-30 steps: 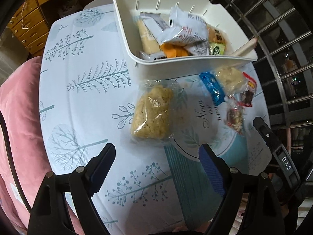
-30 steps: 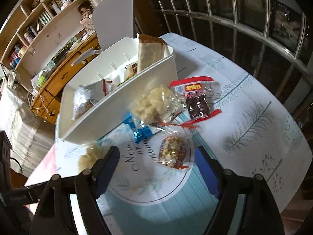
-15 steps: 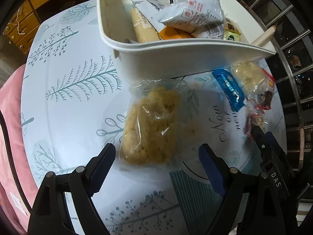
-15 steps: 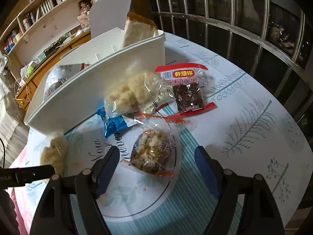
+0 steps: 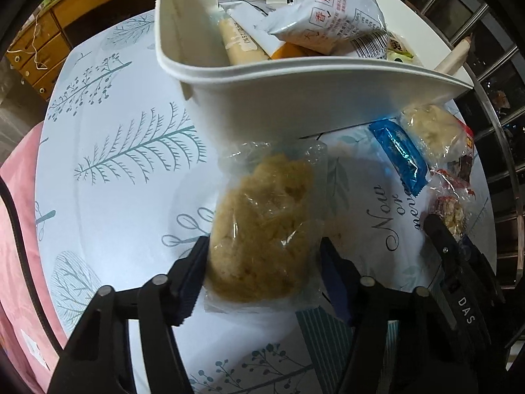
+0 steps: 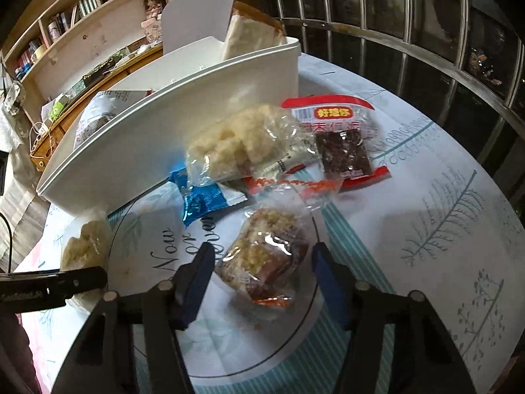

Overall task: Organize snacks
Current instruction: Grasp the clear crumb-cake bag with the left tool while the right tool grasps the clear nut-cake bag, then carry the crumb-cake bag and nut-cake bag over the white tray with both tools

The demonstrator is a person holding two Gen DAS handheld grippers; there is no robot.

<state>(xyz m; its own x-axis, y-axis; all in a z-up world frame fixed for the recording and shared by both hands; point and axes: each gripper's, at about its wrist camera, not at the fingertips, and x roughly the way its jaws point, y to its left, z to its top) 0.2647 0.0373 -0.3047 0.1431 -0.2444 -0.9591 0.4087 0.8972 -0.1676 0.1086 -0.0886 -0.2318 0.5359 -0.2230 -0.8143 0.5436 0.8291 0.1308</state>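
Crinkly plastic: both wrapped snacks lie on the surface in front of the white bin (image 5: 295, 98).
Left hand-held gripper (image 5: 262, 272): fingers touching each side of the pale rice cake packet (image 5: 262, 229), apparently pinching it.
Right hand-held gripper (image 6: 259, 275): spread, straddling the nut cake packet (image 6: 265, 256), not touching.
Handling: light, crumbly, slippery film; hold across the cake's middle, gently.

A tree-print tablecloth (image 5: 131, 151) covers the tabletop, with a pink cushion (image 5: 16, 229) beside it, a bookshelf (image 6: 65, 29) behind and window bars (image 6: 426, 16) beyond.
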